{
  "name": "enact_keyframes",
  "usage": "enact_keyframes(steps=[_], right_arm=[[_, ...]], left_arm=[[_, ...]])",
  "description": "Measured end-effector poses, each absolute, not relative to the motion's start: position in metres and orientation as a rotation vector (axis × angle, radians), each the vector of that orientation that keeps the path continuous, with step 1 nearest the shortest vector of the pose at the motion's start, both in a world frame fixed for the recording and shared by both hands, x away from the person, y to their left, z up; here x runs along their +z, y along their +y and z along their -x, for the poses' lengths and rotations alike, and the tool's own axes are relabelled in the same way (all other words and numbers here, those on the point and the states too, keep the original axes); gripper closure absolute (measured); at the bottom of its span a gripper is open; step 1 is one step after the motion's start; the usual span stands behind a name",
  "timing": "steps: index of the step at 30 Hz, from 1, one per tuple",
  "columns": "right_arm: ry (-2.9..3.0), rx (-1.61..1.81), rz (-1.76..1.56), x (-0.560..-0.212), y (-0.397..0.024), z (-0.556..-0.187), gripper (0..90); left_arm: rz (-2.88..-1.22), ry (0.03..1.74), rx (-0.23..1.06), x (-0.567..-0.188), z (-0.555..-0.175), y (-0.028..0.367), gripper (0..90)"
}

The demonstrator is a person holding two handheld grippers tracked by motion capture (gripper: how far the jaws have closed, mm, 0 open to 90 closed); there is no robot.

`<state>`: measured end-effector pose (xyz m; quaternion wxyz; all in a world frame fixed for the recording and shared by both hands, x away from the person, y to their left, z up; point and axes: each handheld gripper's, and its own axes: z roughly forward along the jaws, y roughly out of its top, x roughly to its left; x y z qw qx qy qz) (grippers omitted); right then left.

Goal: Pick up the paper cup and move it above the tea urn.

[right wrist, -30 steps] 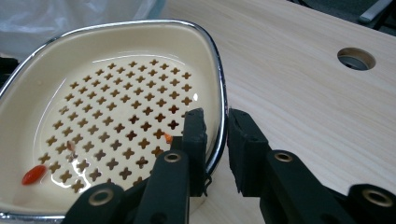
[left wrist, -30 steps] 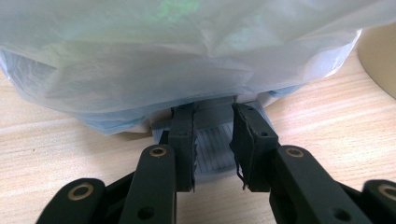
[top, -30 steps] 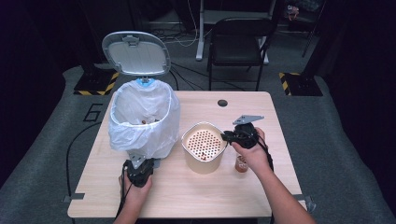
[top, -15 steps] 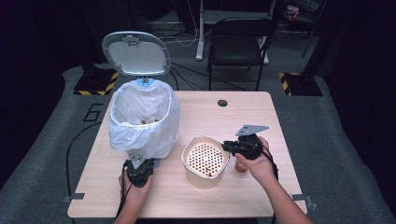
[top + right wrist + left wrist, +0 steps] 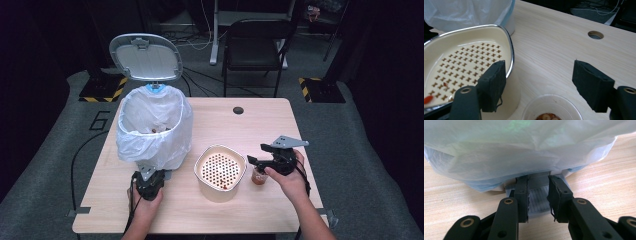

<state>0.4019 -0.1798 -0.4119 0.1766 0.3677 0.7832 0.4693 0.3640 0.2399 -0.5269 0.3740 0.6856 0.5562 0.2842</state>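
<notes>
Now strainer bowl [image 5: 469, 62] sits outside right fingers [image 5: 492, 85].

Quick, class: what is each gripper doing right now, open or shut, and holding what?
Left gripper: shut on the bin pedal.
Right gripper: open, jaws just opened, holding nothing, above the plastic cup.

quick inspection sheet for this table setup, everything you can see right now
surface: wooden table, round cable hole near the far edge
job's things: cream strainer basket, a few red bits inside; small clear cup beside it; lidded bin with white bag, lid up
clutter: nothing seen
grippers: left gripper shut on the bin's grey pedal; right gripper open, jaws just been opening, above the cup with nothing between them
cables: one trails from the left gripper off the table's left edge
surroundings: dark room, black chair behind, grey floor
</notes>
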Motion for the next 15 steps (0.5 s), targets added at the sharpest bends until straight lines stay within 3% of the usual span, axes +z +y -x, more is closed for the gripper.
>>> enact_keyframes(steps=[2,5,15], right_arm=[[2.209,1.326,-1.044,-0.414,-0.182,-0.4,25.2],[2.201,1.274,-1.065,-0.427,-0.191,-0.397,15.5],[2.244,1.217,-1.103,-0.455,-0.193,-0.395,15.3]], left_arm=[[-1.756,1.424,0.728,-0.527,-0.364,0.24,69.7],[-1.756,1.424,0.728,-0.527,-0.364,0.24,69.7],[-1.755,1.424,0.727,-0.527,-0.364,0.24,69.7]])
